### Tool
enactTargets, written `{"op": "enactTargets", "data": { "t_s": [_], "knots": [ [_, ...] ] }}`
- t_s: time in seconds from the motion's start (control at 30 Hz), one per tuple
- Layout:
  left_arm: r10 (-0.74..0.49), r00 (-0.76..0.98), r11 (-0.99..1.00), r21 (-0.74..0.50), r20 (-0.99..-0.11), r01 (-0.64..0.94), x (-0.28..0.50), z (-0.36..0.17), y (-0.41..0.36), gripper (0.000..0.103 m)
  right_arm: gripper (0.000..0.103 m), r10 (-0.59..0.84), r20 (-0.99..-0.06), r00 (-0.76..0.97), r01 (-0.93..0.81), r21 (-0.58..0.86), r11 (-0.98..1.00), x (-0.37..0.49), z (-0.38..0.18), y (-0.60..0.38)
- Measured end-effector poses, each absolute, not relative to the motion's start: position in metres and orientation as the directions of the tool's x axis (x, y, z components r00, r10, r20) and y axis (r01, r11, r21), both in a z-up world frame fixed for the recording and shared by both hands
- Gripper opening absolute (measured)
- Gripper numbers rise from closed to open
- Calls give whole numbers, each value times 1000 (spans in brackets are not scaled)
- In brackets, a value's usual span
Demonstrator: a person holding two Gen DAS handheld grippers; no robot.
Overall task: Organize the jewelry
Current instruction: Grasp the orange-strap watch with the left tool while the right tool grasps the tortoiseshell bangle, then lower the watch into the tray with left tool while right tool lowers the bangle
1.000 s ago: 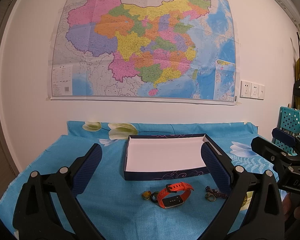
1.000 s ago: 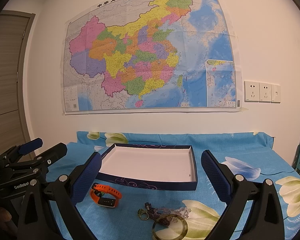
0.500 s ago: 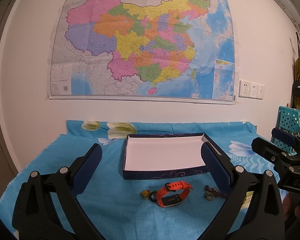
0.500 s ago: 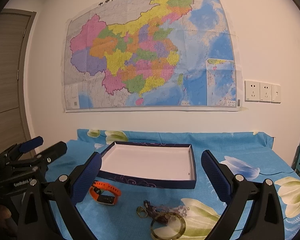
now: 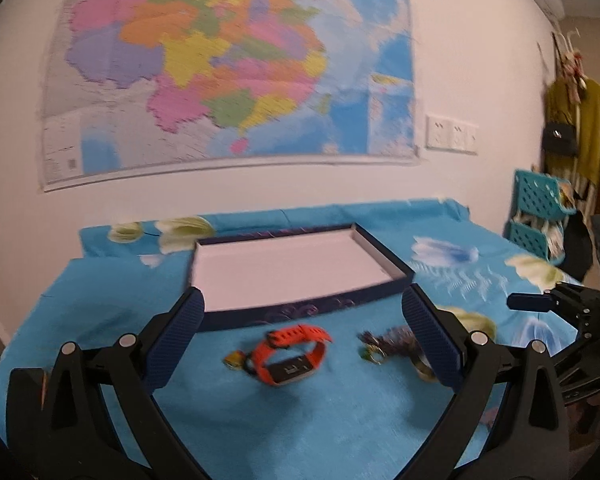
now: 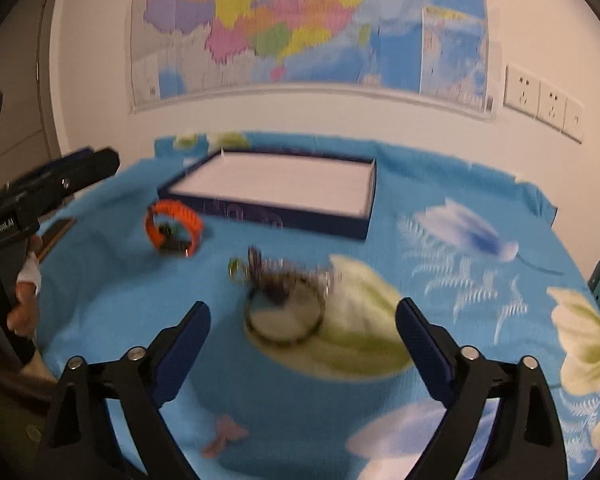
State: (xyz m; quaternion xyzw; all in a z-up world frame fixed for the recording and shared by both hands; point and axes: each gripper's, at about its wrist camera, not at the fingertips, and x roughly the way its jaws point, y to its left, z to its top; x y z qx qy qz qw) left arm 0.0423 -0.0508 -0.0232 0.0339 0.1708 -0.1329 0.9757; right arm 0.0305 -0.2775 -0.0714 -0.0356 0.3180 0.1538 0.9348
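Note:
An orange watch (image 5: 292, 354) lies on the blue flowered cloth in front of the shallow dark-blue box (image 5: 388, 252), which has a bare white floor. Small rings (image 5: 234, 360) sit left of the watch, and a purple bead chain (image 5: 388, 340) lies to its right. My left gripper (image 5: 301, 300) is open above the watch with nothing in it. My right gripper (image 6: 303, 310) is open, its jaws closing a little, with nothing pressed between them. It hangs just over a round bangle (image 6: 256, 330) and the bead chain (image 6: 268, 276). The watch (image 6: 174, 232) lies far left of it.
A small pink bow-shaped piece (image 6: 224, 436) lies near the cloth's front. Teal baskets (image 5: 540, 208) and hanging coats stand at the right of the table. The wall with a map and sockets (image 6: 540, 100) is close behind the box. A person's hand (image 6: 24, 300) holds the left gripper.
Both grippers have tipped downward and moved closer to the cloth. The right one has dropped toward the bangle, and its jaws stand slightly narrower. The jewelry has not moved.

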Motion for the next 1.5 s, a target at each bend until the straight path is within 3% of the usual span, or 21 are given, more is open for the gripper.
{"op": "enactTargets", "data": {
  "t_s": [0.23, 0.37, 0.6, 0.73, 0.87, 0.9, 1.1, 1.5],
  "knots": [
    [-228, 870, 963, 33, -437, 269, 60, -46, -50, 97, 72, 293, -649, 702, -306, 98, 947, 52, -82, -281],
    [-209, 842, 968, 19, -498, 252, 78, -56, -40, 97, 56, 306, -682, 664, -306, 125, 944, 74, -88, -281],
    [-212, 787, 965, 5, -579, 264, 100, -71, -31, 78, 34, 340, -717, 608, -317, 173, 932, 94, -97, -282],
    [-220, 761, 960, 5, -610, 281, 106, -77, -31, 64, 28, 338, -736, 587, -324, 170, 931, 99, -101, -280],
    [-240, 727, 951, -6, -643, 309, 115, -82, -29, 51, 11, 334, -750, 571, -311, 178, 933, 103, -107, -284],
    [-240, 719, 952, -12, -653, 307, 118, -83, -29, 43, 7, 336, -750, 570, -309, 183, 933, 104, -107, -285],
    [-266, 677, 951, -72, -686, 301, 129, -91, -23, 15, 6, 368, -735, 570, -302, 229, 925, 105, -103, -294],
    [-355, 645, 924, -150, -676, 352, 139, -70, -19, 8, 6, 449, -660, 603, -342, 294, 892, 116, -69, -297]
  ]
}}
